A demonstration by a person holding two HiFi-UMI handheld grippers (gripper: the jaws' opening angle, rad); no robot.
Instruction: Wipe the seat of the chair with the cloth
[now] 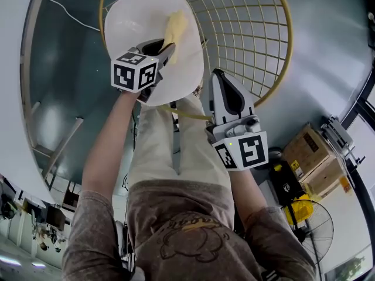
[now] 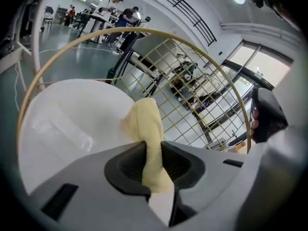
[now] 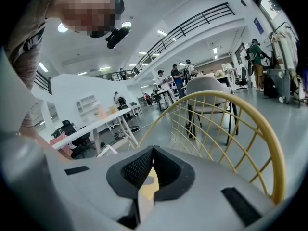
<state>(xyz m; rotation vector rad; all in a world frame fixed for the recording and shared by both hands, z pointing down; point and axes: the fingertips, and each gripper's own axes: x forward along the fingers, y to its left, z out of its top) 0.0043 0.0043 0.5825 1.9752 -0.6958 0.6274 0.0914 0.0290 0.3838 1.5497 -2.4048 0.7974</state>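
Left claw (image 1: 166,47) reaches over the wire-backed chair (image 1: 252,34), near the middle of its white seat (image 1: 137,16), clenched on the yellow cloth (image 1: 176,26), whose free end seems to touch the seat. Right claw (image 1: 218,75), pinched shut on nothing, hovers by the seat's near edge. Wiping looks begun; most of the seat likely remains.

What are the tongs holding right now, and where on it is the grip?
Left tongs pinch the yellow cloth about midway along its bunched length, one end sticking out over the white seat. Right tongs are shut on nothing.
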